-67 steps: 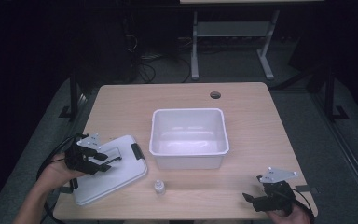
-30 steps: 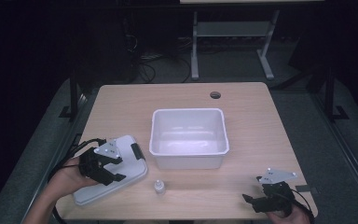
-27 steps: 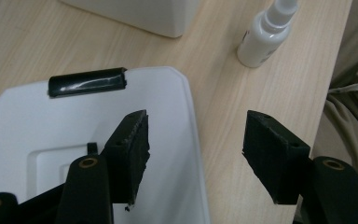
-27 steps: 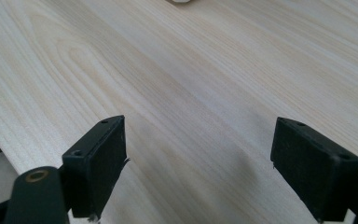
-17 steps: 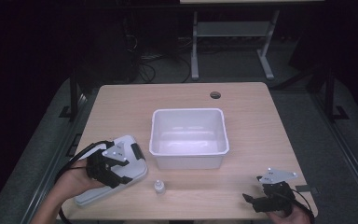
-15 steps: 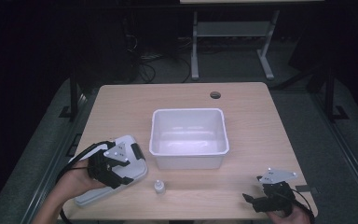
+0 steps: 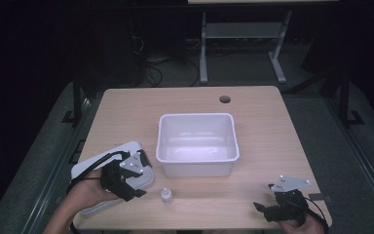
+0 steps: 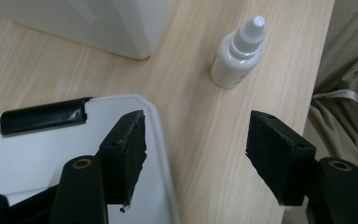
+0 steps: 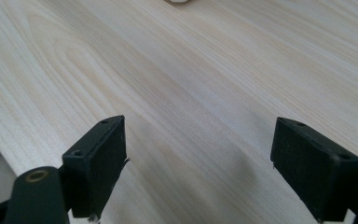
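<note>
On your light wooden table [image 7: 272, 131], the small white plastic dropper bottle [image 8: 237, 57] stands upright near the front edge, just ahead of your left gripper [image 8: 196, 156]; its jaws have just been opening, nothing between them, one over the flat white lid [image 8: 37, 154]; right gripper [image 9: 198, 170] spread wide, empty.

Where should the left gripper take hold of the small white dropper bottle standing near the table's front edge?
Grip the dropper bottle across its round body, below the narrow cap. It stands upright and free, so the left gripper, jaws open, can come in level from the lid side.
</note>
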`<state>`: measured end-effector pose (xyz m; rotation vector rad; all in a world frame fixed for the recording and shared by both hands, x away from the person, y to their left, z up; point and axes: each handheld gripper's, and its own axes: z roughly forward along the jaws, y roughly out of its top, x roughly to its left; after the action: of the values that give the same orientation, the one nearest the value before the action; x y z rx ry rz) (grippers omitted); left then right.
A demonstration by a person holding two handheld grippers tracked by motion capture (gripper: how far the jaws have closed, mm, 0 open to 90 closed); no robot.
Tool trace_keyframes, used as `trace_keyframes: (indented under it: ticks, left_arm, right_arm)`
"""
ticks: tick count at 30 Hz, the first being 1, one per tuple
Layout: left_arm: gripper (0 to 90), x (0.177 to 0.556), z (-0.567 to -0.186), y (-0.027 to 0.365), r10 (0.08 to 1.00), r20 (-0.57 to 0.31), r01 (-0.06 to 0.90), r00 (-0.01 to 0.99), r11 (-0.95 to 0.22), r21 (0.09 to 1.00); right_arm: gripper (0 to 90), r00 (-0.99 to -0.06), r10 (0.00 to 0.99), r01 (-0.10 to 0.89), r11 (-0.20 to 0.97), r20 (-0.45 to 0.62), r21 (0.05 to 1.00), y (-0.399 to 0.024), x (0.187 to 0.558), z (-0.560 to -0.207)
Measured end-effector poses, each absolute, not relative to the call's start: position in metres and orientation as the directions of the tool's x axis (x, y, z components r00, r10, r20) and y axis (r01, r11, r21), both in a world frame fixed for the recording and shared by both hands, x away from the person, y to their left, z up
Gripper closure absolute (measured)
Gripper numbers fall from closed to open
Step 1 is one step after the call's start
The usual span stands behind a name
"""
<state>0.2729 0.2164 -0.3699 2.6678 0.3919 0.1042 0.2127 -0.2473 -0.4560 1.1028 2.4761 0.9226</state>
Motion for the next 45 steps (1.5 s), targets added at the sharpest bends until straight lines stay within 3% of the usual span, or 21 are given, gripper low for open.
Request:
trace_keyframes:
  ticks: [22,45]
  left_arm:
    - [35.6,0.27,-0.381,0.18,0.234,-0.01,0.217,0.972,-0.879,0.424]
    - [40.7,0.272,-0.394,0.151,0.184,-0.027,0.181,0.982,-0.908,0.377]
  right_arm:
    - [17.6,-0.672,0.741,0.565,0.506,0.007,0.651,-0.248,0.212,-0.456]
    - [17.6,-0.676,0.737,0.558,0.51,0.001,0.654,-0.246,0.211,-0.454]
